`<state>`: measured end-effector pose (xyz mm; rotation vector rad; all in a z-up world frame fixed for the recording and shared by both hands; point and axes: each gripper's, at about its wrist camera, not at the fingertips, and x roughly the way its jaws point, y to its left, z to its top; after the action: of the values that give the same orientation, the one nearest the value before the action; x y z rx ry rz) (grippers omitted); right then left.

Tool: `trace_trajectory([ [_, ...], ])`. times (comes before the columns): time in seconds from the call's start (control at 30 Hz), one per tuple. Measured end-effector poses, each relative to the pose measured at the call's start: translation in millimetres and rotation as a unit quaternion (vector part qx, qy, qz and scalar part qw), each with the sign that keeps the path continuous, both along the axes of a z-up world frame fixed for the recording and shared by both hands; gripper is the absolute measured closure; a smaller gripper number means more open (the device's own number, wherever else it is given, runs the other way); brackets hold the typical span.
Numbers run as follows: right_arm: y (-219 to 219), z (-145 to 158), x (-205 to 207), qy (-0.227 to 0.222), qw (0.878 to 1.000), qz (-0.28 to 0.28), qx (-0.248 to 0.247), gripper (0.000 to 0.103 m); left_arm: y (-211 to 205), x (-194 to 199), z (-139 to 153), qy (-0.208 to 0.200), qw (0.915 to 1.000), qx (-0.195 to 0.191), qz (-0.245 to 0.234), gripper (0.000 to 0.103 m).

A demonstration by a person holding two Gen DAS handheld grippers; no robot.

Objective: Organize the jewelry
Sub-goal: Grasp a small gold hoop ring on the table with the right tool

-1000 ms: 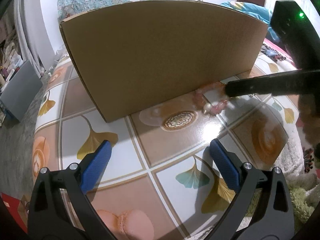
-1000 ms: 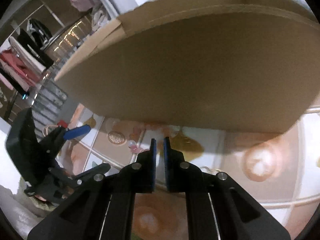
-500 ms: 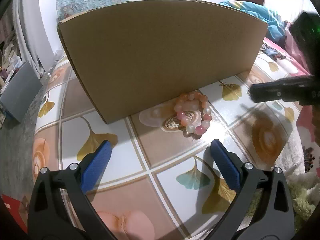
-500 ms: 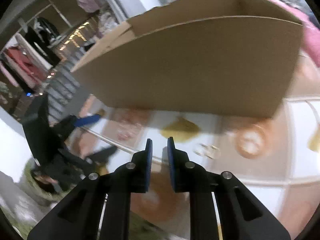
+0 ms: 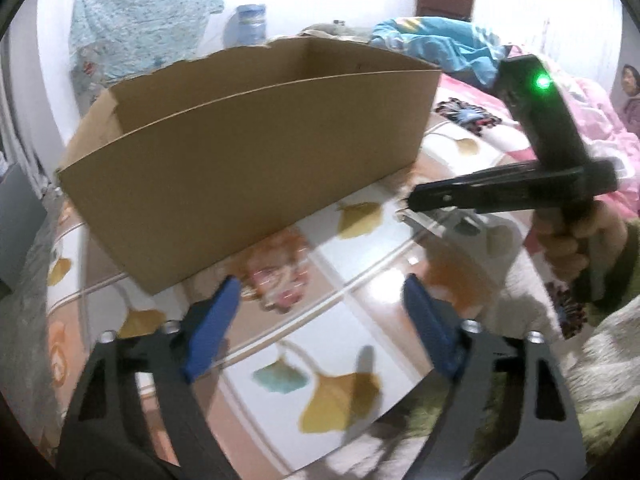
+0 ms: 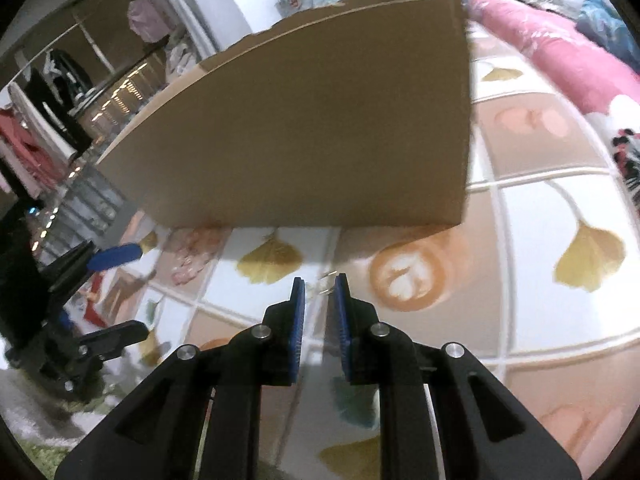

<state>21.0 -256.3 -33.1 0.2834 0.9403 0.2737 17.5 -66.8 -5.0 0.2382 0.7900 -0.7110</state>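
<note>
A pink beaded bracelet (image 5: 276, 280) lies on the patterned table, just in front of the open cardboard box (image 5: 248, 152); it also shows blurred in the right wrist view (image 6: 192, 252). My left gripper (image 5: 320, 320) is open and empty, hovering just short of the bracelet. My right gripper (image 6: 320, 292) has its jaws slightly apart with nothing between them, above a small gold piece of jewelry (image 6: 328, 280) on the table. The right gripper shows in the left wrist view (image 5: 412, 200) to the right of the box.
The box (image 6: 312, 132) takes up the back of the table (image 5: 360, 320). A pink blanket (image 6: 560, 52) and bedding lie to the right. A green fluffy rug (image 5: 600, 420) lies below the table edge. A clothes rack (image 6: 48, 112) stands at the far left.
The right gripper let go of the bracelet, pulled back to the right and opened slightly. The left gripper has moved closer to the bracelet and tilted up, showing the box's open top.
</note>
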Motion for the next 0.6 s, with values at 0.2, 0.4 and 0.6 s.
trace_trajectory([
  [0.2,-24.3,1.5,-3.3,-0.008,0.999,-0.044,-0.014,0.087,-25.3,13.2,-4.7,0.018,0.9997,-0.007,-0.015,0.049],
  [0.4,-7.0,9.9,-10.9,-0.051,0.997,0.005,-0.05,0.087,-46.6,24.7,-10.9,0.02,0.9993,0.018,-0.027,0.064],
  [0.6,12.3,6.1,-1.5,-0.063,0.989,0.053,-0.124,0.087,-64.1,27.0,-11.7,0.008,0.9983,0.042,-0.04,0.067],
])
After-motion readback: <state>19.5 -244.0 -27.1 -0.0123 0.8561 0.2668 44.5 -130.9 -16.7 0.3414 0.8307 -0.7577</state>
